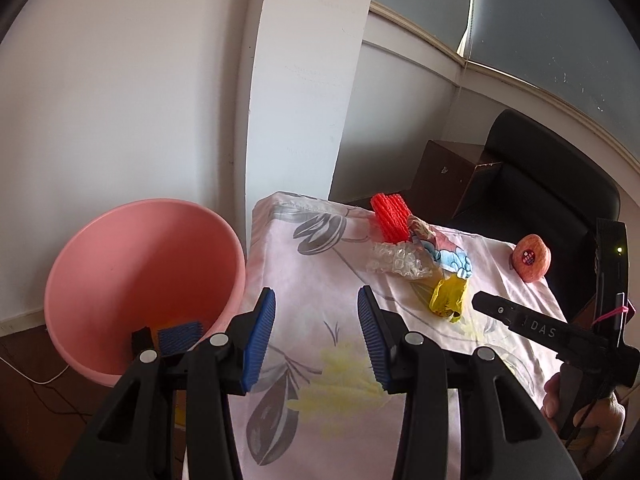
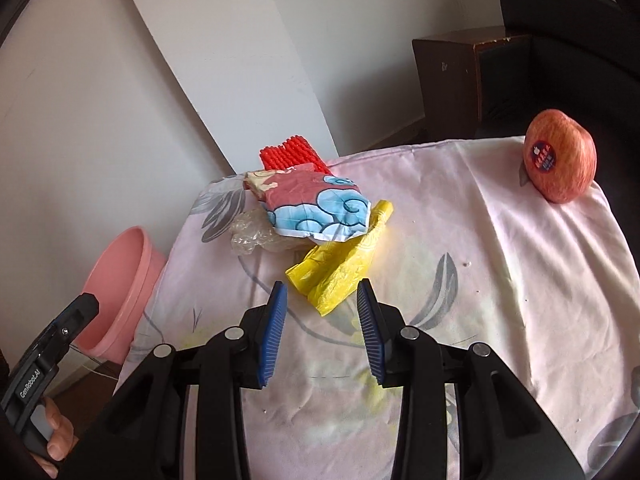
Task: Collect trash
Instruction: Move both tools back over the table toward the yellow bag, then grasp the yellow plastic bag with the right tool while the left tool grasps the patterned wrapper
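A heap of trash lies on the cloth-covered table (image 2: 460, 240): a crumpled yellow plastic bag (image 2: 340, 264), a red, blue and white wrapper (image 2: 316, 208), clear bubble wrap (image 2: 252, 236) and a red foam net (image 2: 292, 152). My right gripper (image 2: 322, 332) is open just short of the yellow bag. The bag's near tip shows between the fingertips, and the pads do not touch it. My left gripper (image 1: 316, 336) is open and empty over the table's left part, beside the pink bin (image 1: 140, 280). In the left wrist view the same heap, with its yellow bag (image 1: 448, 296), lies further right.
An apple (image 2: 560, 160) with a sticker stands at the table's far right corner. The pink bin (image 2: 120, 288) is on the floor by the table's left edge. A black chair (image 1: 540, 184) and a brown cabinet (image 2: 444, 80) stand behind the table, with a white wall on the left.
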{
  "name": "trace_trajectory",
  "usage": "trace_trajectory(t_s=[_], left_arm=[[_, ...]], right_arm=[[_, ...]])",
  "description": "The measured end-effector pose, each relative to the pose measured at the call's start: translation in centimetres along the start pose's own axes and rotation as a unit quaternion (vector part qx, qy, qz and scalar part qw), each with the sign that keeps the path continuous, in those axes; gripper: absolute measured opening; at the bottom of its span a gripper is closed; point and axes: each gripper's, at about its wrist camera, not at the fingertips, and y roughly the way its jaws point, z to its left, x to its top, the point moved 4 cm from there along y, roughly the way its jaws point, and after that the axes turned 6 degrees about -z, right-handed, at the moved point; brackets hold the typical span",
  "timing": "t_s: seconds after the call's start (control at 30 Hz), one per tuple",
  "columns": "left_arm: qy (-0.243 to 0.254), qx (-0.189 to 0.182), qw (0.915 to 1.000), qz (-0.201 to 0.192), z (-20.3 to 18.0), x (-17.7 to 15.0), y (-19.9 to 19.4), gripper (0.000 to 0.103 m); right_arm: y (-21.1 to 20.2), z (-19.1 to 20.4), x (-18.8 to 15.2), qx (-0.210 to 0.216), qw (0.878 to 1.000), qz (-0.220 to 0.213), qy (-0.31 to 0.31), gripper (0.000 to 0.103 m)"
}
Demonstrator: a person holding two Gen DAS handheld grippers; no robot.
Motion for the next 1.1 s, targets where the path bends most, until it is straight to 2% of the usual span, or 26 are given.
trace_trajectory(t_s=[0.2,0.3,0.47,0.5,0.53,0.67,0.97,1.1], left_arm=[[0.004,-0.006,1.0,0.006,0.0,0.0,1.1,0.042],[0.002,-0.007,1.0,0.007,0.2,0.1,1.4,0.042],[0.003,-0.014,0.9999,0.006,0.0,0.5,1.9,0.042],[0.005,-0.017,0.9998,0.006,-0.3,0.6,2.0,0.042],[0.006,-0.02,0.9998,0.006,-0.6,0.6,2.0,0.042],[0.011,-0.041,0.9991,0.007,-2.2,1.0,2.5,0.042],[0.025,-0.087,0.9956,0.022,-6.9,1.9,5.4,0.042],[0.008,-0.096,0.9945,0.04,-8.0,2.5,7.7,0.042]], right_arm=[[2.6,0.2,-0.1,-0.017,1.0,0.013,0.024,0.037],[3.7,0.3,0.0,-0.04,0.999,0.016,0.024,0.037],[4.6,0.0,-0.4,-0.057,0.998,0.019,0.018,0.037],[4.7,0.0,-0.4,-0.055,0.998,0.02,0.017,0.035],[4.7,-0.2,-0.5,-0.055,0.998,0.02,0.015,0.024],[3.9,-1.2,-0.6,-0.056,0.998,0.016,0.017,0.013],[0.0,-3.1,-0.6,-0.049,0.999,-0.007,0.002,0.011],[-1.7,-4.0,-0.8,-0.044,0.999,-0.013,0.002,0.011]])
